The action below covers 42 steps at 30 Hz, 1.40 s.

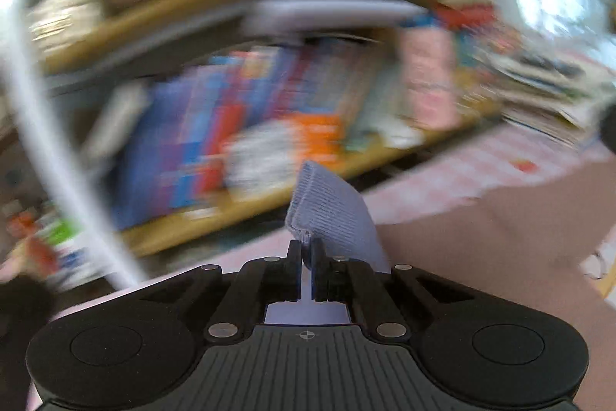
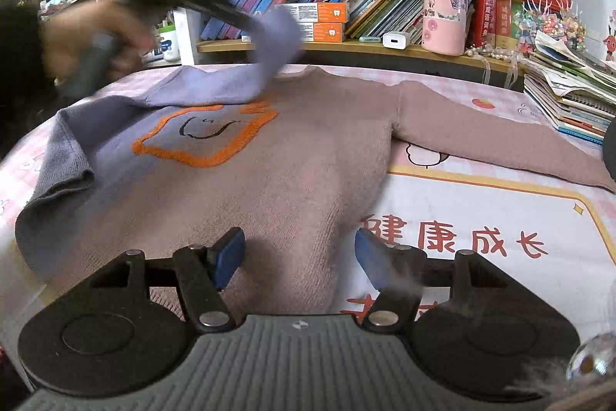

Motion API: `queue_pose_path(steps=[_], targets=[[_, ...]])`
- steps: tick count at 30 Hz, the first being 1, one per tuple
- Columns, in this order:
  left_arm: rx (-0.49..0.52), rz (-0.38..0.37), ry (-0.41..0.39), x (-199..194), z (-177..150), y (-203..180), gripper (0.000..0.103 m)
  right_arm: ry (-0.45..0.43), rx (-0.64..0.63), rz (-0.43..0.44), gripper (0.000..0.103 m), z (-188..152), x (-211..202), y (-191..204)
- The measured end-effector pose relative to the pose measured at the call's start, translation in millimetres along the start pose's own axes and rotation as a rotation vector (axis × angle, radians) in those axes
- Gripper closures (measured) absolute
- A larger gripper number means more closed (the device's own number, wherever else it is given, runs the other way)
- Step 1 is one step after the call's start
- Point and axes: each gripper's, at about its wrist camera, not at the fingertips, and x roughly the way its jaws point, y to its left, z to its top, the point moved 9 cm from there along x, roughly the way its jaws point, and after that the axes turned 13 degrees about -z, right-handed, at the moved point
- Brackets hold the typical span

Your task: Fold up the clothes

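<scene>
A sweater (image 2: 300, 160), half brown and half blue-grey with an orange outlined face, lies flat on the table. My left gripper (image 1: 306, 257) is shut on the blue-grey sleeve cuff (image 1: 327, 207) and holds it lifted. In the right wrist view the left gripper (image 2: 246, 22) is blurred, carrying the blue sleeve (image 2: 269, 45) over the sweater's chest near the collar. My right gripper (image 2: 300, 253) is open and empty, hovering over the sweater's lower hem. The brown sleeve (image 2: 500, 137) lies stretched out to the right.
A pink printed tablecloth (image 2: 481, 218) covers the table. A wooden bookshelf (image 2: 346, 45) with many books stands behind it, with a pink canister (image 2: 444, 10) and a white charger (image 2: 396, 39). A stack of books and papers (image 2: 569, 91) sits at the right.
</scene>
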Motion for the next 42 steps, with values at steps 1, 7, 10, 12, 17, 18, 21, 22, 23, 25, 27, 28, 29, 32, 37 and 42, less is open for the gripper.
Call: queue_pose_path(steps=[1,7,10,12,17,18,21,22,23,25,27,28,29,32,37,42], targets=[[-0.032,0.034,-0.012,-19,-4,24,0.099,0.000,0.000,0.000,0.040,0,0,0],[-0.274,0.240,-0.095,-141,-57,166,0.099,0.004,-0.007,-0.003,0.038,2,3,0],[-0.347,0.309,-0.088,-177,-93,206,0.099,0.006,-0.013,0.000,0.036,2,4,1],[-0.371,0.346,-0.075,-193,-115,224,0.099,0.008,-0.014,0.001,0.035,2,4,2],[-0.463,0.395,-0.103,-216,-154,251,0.099,0.011,-0.017,0.002,0.033,1,5,2],[-0.481,0.406,-0.104,-219,-162,256,0.099,0.012,-0.017,0.002,0.033,2,5,2],[-0.531,0.423,-0.095,-222,-182,267,0.099,0.012,-0.016,0.002,0.032,2,5,2],[-0.546,0.426,-0.089,-221,-189,270,0.099,0.011,-0.016,0.002,0.032,2,5,3],[-0.552,0.431,-0.079,-220,-194,271,0.098,0.011,-0.016,0.003,0.032,1,5,3],[-0.567,0.434,-0.049,-216,-206,270,0.093,0.012,-0.017,0.005,0.031,1,6,3],[-0.588,0.447,-0.015,-214,-215,271,0.091,0.013,-0.018,0.007,0.031,1,6,3],[-0.603,0.456,-0.006,-214,-217,269,0.089,0.013,-0.018,0.008,0.030,1,6,3],[-0.607,0.438,-0.018,-215,-214,262,0.089,0.013,-0.018,0.009,0.030,1,6,2],[-0.606,0.337,-0.064,-216,-197,229,0.089,0.013,-0.019,0.010,0.030,2,7,2],[-0.529,-0.041,-0.116,-196,-152,106,0.042,0.013,-0.020,0.011,0.030,2,8,2],[-0.449,-0.260,-0.084,-166,-118,12,0.041,0.013,-0.018,0.016,0.029,2,7,2]])
